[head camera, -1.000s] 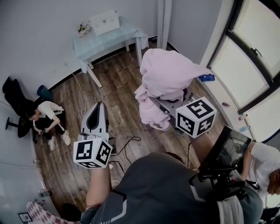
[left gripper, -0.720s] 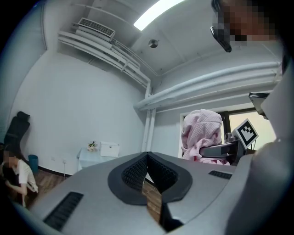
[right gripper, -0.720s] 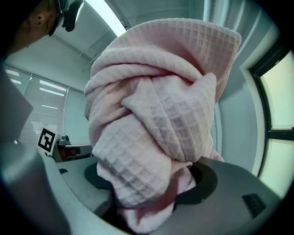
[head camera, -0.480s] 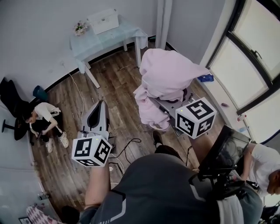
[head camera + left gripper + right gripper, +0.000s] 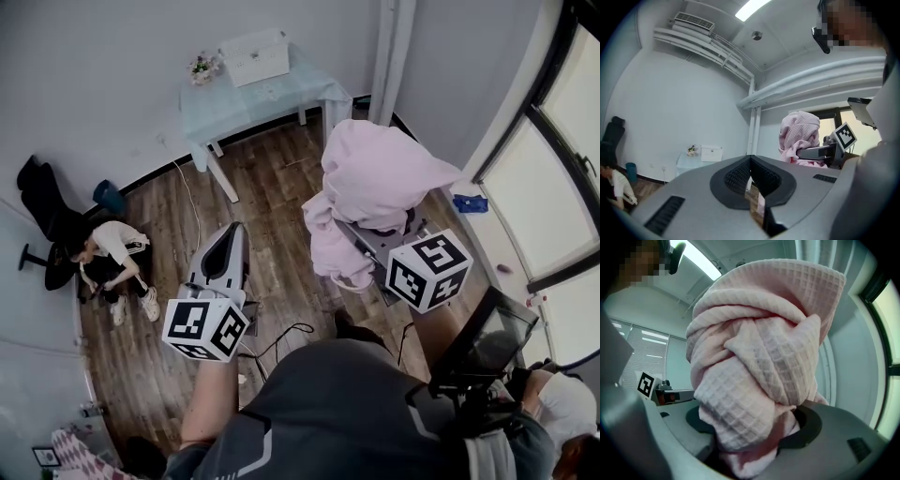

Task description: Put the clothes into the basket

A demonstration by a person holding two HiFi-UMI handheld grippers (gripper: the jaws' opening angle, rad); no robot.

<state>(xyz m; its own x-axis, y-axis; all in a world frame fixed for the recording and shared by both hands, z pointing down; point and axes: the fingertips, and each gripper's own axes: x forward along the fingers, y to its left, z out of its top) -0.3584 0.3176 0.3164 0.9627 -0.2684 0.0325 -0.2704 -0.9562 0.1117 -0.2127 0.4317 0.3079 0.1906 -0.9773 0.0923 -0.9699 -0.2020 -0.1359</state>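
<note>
Pink waffle-weave cloth [image 5: 375,178] is the big thing here, bunched into a fat lump that sits right on top of the right gripper [image 5: 373,240]. In the right gripper view the cloth [image 5: 759,357] fills most of the frame. It's stuffed between the two jaws, which stand wide apart and clamp on the bundle from both sides. A loose tail droops below the jaws. So the cloth is up in the air over the wood floor [image 5: 272,187], not lying on anything, and in the head view it hangs between the table [image 5: 305,89] and the window [image 5: 553,178].

The left gripper [image 5: 234,232] is held off to the side, well apart from the cloth, and points out toward the wall. Its own view shows the jaw tips meeting, with nothing caught between them, so the left gripper [image 5: 750,161] is closed and empty. That same view catches the pink bundle [image 5: 799,136] off to the right, sitting on the other gripper [image 5: 815,152].

Other stuff in the room: the pale blue table stands against the wall with a white box [image 5: 255,56] and a little bunch of flowers [image 5: 200,67] on it. A person [image 5: 108,258] sits on the floor by the left wall. A black cable [image 5: 281,333] snakes across the boards just below the left gripper.
</note>
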